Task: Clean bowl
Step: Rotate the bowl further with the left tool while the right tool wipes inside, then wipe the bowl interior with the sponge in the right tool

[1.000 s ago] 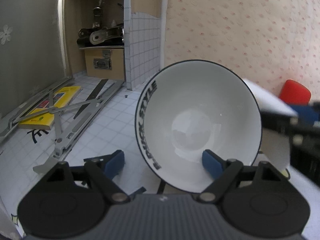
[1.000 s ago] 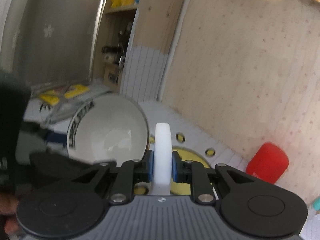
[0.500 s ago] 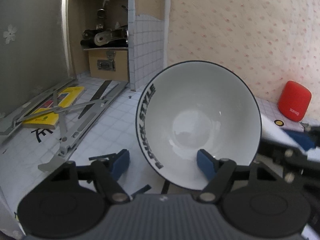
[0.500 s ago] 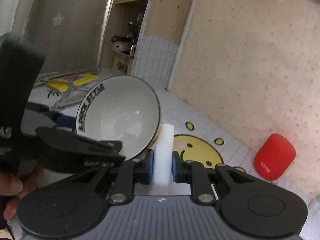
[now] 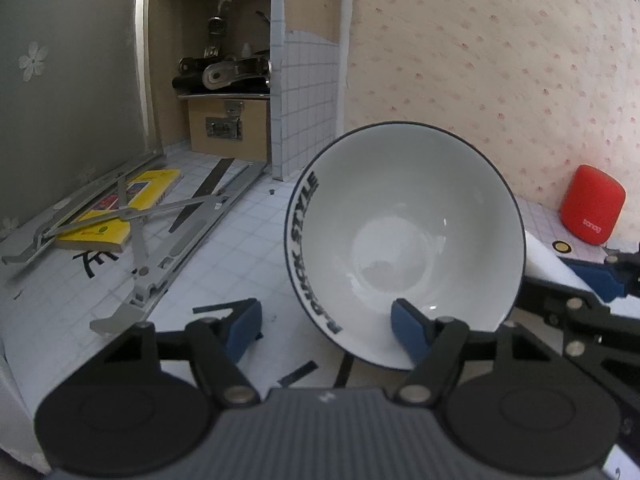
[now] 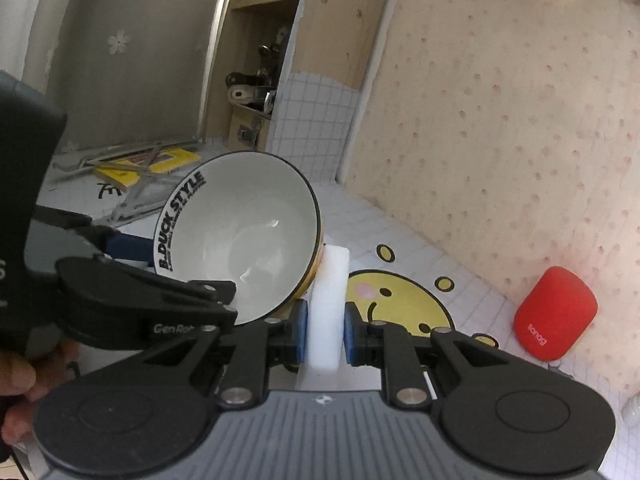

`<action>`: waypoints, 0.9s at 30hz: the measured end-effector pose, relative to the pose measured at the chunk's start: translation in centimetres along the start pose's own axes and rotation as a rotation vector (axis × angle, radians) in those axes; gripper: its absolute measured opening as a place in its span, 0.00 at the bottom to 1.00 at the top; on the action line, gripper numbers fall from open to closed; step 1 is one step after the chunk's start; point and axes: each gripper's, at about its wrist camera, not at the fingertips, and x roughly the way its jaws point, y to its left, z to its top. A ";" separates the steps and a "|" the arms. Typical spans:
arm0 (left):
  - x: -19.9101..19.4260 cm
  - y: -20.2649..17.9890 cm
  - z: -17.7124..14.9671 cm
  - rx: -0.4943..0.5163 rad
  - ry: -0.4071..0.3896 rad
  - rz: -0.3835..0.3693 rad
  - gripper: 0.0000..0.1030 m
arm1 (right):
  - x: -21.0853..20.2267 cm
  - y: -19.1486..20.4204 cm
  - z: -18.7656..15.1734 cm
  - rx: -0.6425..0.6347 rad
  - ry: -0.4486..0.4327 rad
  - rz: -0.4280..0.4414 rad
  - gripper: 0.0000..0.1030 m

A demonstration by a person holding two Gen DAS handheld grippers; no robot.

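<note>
A white ceramic bowl (image 5: 404,240) with a thin dark rim and black "B.DUCK STYLE" lettering inside stands tipped on edge over the tiled table (image 5: 240,248), mouth facing the viewer, interior glossy and apparently clean. The left gripper (image 5: 326,322) has just been closing across its near wall, one pad inside, the other outside with a gap showing. The right gripper (image 6: 325,332) is clenched on a white sponge block (image 6: 328,300) touching the bowl's right outer side. Likely rigid, slippery and breakable; best pinched at the rim.
</note>
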 end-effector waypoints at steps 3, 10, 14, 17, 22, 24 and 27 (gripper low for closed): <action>-0.1 0.2 0.0 -0.006 0.001 0.003 0.68 | -0.4 -0.5 1.1 0.007 -0.032 -0.009 0.17; 0.0 0.5 0.1 -0.024 -0.002 0.016 0.68 | -0.6 0.0 1.5 -0.002 -0.045 -0.006 0.17; 0.3 0.4 0.3 -0.017 0.000 0.026 0.68 | -0.1 0.5 0.6 -0.003 -0.016 0.010 0.17; 0.6 0.3 0.5 -0.009 0.003 0.026 0.69 | 0.1 0.5 0.1 0.000 0.001 0.017 0.17; 1.2 0.5 1.1 -0.013 0.014 0.013 0.72 | 0.0 -0.1 -0.3 0.029 0.010 0.017 0.17; 1.3 0.5 1.2 -0.016 0.017 0.009 0.73 | -0.1 -0.2 -0.2 0.028 0.004 0.010 0.17; 1.5 0.4 1.5 -0.020 0.025 0.001 0.73 | -0.3 -0.2 0.3 0.026 -0.009 -0.007 0.17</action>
